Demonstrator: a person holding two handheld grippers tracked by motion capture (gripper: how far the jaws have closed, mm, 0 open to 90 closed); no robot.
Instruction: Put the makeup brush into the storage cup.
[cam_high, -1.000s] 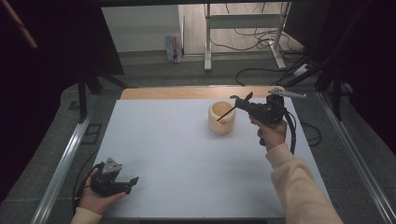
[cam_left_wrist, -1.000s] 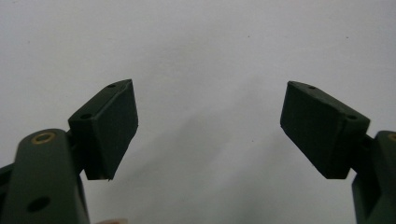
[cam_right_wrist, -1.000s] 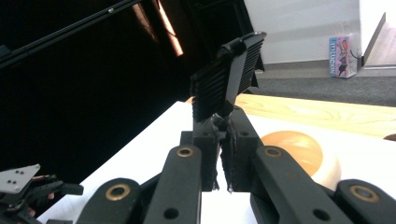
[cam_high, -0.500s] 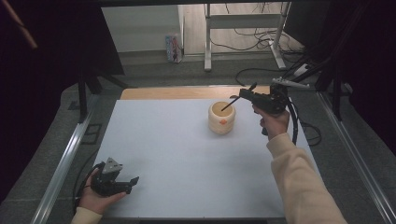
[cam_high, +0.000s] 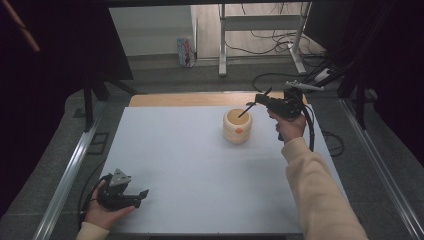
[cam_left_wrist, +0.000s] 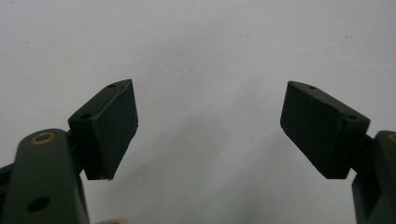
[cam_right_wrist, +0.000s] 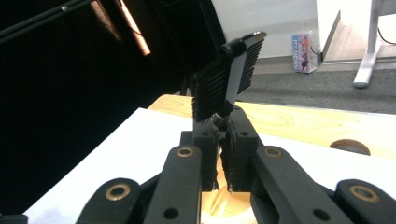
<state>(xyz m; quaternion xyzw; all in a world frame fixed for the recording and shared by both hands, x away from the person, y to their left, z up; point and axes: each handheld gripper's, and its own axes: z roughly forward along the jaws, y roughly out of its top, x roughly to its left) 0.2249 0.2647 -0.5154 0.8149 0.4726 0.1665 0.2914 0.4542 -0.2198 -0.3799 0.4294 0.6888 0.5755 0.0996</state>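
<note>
- Black comb (cam_right_wrist: 229, 72): your right gripper (cam_high: 257, 102) is closed on it, and the jaws pinch its lower end, so the teeth stand up and away from the jaws.
- In the high view the comb slants down from the jaws toward the mouth of the cup (cam_high: 237, 126), and its far end is over the opening or just inside it; I cannot tell which.
- The cup is cream-coloured and stands at the far side of the white table (cam_high: 200, 170), just beside your right hand (cam_high: 289, 125) and on its left.
- Your left gripper (cam_high: 136, 198) rests at the near left corner, well apart from the cup. Its jaws are spread wide and hold nothing.
- So the right hand is much nearer, and I judge that it must bring the comb's long axis more upright over the cup.
- The cup has a small orange mark on its front, but it is too small to read.
- A printed carton (cam_right_wrist: 303, 51) stands on the floor behind the table; its writing is not readable.
</note>
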